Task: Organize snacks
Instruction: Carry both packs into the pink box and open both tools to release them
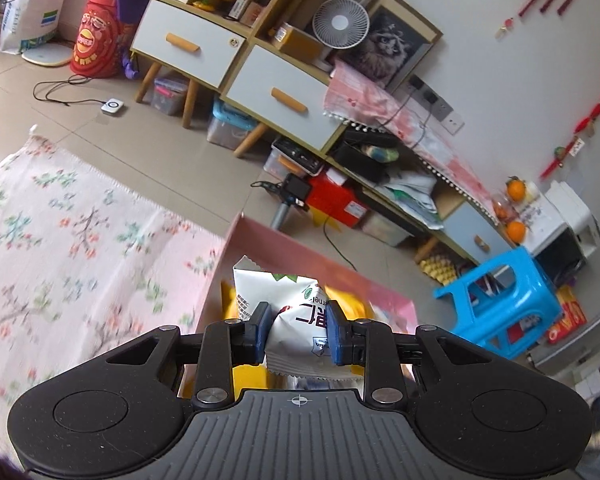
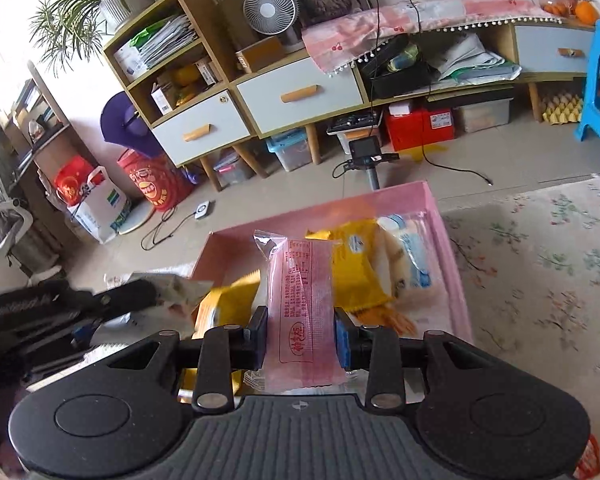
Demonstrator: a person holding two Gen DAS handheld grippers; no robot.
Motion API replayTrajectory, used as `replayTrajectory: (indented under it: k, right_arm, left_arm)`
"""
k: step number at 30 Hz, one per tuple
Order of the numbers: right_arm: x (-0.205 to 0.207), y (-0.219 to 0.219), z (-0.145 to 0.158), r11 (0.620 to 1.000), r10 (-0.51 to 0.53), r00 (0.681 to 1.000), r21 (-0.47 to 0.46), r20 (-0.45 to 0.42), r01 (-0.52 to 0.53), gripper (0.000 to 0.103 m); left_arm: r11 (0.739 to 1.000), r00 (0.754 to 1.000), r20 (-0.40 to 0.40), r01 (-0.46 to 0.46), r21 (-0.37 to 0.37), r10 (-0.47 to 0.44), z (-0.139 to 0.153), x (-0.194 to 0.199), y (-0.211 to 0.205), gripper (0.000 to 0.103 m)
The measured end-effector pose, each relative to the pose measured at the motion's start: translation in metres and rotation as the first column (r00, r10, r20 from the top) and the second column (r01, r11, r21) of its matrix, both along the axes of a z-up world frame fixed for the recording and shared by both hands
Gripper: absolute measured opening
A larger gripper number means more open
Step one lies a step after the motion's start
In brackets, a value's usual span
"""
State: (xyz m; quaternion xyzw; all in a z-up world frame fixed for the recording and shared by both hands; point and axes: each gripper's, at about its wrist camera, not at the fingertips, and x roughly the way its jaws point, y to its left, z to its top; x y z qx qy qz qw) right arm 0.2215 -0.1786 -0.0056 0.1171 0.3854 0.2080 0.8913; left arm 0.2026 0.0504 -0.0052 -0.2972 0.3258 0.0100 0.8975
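The left gripper (image 1: pixel 298 330) is seen with its blue-padded fingers (image 1: pixel 262 330) pinched on a white snack packet (image 1: pixel 296 312), which is held above the pink box (image 1: pixel 300 256). The right gripper (image 2: pixel 301 336) is likewise closed on a pink snack packet (image 2: pixel 302 300), gripped at both long edges and held upright over the same pink box (image 2: pixel 440 220). Inside the box, yellow snack packets (image 2: pixel 356 264) and a white-and-blue packet (image 2: pixel 412 256) are observed lying flat toward the far right side. In the right wrist view the left gripper (image 2: pixel 148 292) is noted at the near left edge of the box, blurred, with the white packet at its tip. The box rests on a floral-patterned cloth (image 1: pixel 60 240). Beyond it, on the tiled floor, a small black device on a pole (image 2: pixel 366 160) is recorded. Against the far wall stands a low cabinet (image 2: pixel 300 96) carrying a white fan (image 2: pixel 270 10), with a blue stool (image 1: pixel 504 304) to one side.
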Motion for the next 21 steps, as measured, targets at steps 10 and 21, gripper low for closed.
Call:
replayTrajectory:
  k: [10, 21]
  right_arm:
    - [0.027, 0.007, -0.016, 0.999, 0.03, 0.999, 0.031, 0.023, -0.031, 0.022]
    - [0.038, 0.009, -0.018, 0.998, 0.027, 0.998, 0.053, 0.056, -0.03, 0.022]
  left_arm:
    - [0.999, 1.0, 0.015, -0.002, 0.041, 0.001, -0.017, 0.058, 0.001, 0.026]
    - [0.989, 0.999, 0.001, 0.046, 0.139, -0.046, -0.038, 0.079, -0.01, 0.026]
